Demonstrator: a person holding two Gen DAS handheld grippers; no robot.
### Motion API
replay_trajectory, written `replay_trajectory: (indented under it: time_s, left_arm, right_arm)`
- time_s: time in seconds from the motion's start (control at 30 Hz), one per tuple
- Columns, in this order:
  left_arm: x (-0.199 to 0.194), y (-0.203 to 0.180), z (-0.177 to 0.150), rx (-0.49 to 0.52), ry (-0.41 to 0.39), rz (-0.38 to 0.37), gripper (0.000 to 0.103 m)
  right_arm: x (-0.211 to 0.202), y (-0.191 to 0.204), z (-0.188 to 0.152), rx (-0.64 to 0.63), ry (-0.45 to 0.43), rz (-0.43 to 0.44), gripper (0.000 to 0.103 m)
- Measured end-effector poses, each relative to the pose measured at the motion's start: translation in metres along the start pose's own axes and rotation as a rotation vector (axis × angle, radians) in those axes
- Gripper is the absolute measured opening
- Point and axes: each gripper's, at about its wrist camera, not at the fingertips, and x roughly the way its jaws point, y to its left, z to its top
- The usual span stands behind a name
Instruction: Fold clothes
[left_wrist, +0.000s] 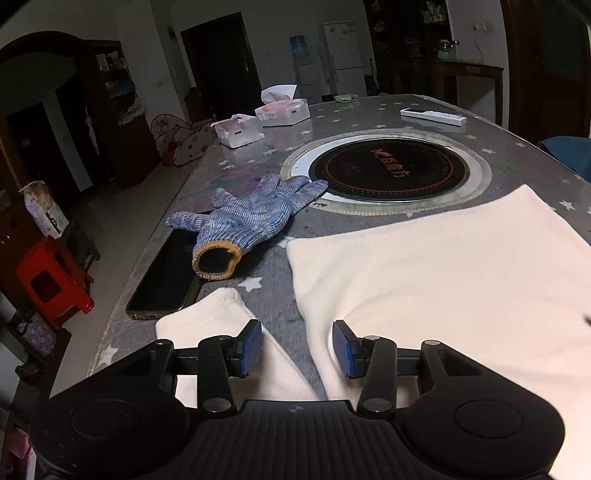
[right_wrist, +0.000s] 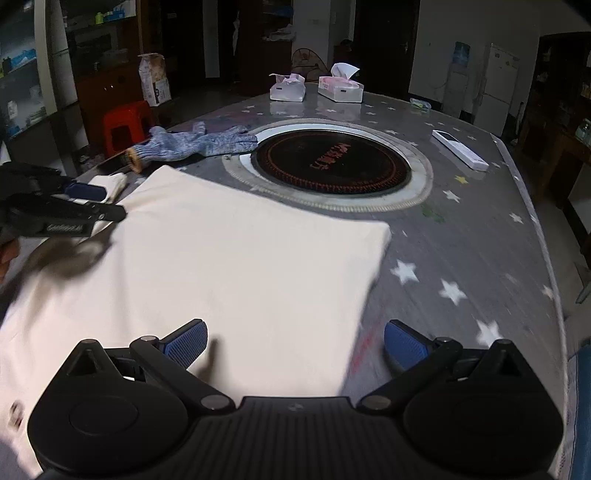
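We work on a cream T-shirt (left_wrist: 443, 266) spread flat on the star-patterned table (right_wrist: 461, 236). It lies directly ahead of and beneath both tools, its far edge stopping just short of the round induction cooktop (right_wrist: 332, 162) set into the table.

The left gripper (left_wrist: 297, 349) stands with its jaws spread, holding nothing. Between and below its pads we see the gap where the short sleeve (left_wrist: 221, 317) parts from the shirt body, with the sleeve ahead to the left and the body ahead to the right.

The right gripper (right_wrist: 295, 345) is likewise spread wide and empty. Its left pad hangs over the shirt body; its right pad hangs over bare table, so the shirt's side edge runs between the two. Whether either pad touches the cloth we cannot tell.

We judge the fabric light, soft and limp. It will not hold a shape when lifted, and a single layer may slip from ridged pads unless the bite is deep. We recommend gripping at a hem or a seam, such as the sleeve cuff or the side edge, where the cloth is doubled.

A knitted work glove (left_wrist: 251, 218) and a phone (left_wrist: 166, 284) lie ahead-left of the left gripper, close enough to snag a swung sleeve.
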Motion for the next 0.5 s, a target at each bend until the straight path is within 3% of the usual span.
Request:
replay_trajectory:
  time_s: [0.13, 0.3, 0.5]
  left_arm:
    - [-0.029, -0.010, -0.005, -0.005, -0.037, -0.052, 0.046]
    - [-0.070, -0.044, -0.018, 0.062, -0.082, -0.194, 0.046]
    - [-0.098, -0.093, -0.042, 0.150, -0.083, -0.353, 0.046]
  right_arm:
    - [-0.030, 0.003, -0.024, -0.014, -0.001, -0.001, 0.103]
    - [-0.060, 0.018, -0.054, -0.096, -0.009, -0.048, 0.103]
    - [-0.077, 0.036, -0.087, -0.142, 0.002, -0.059, 0.103]
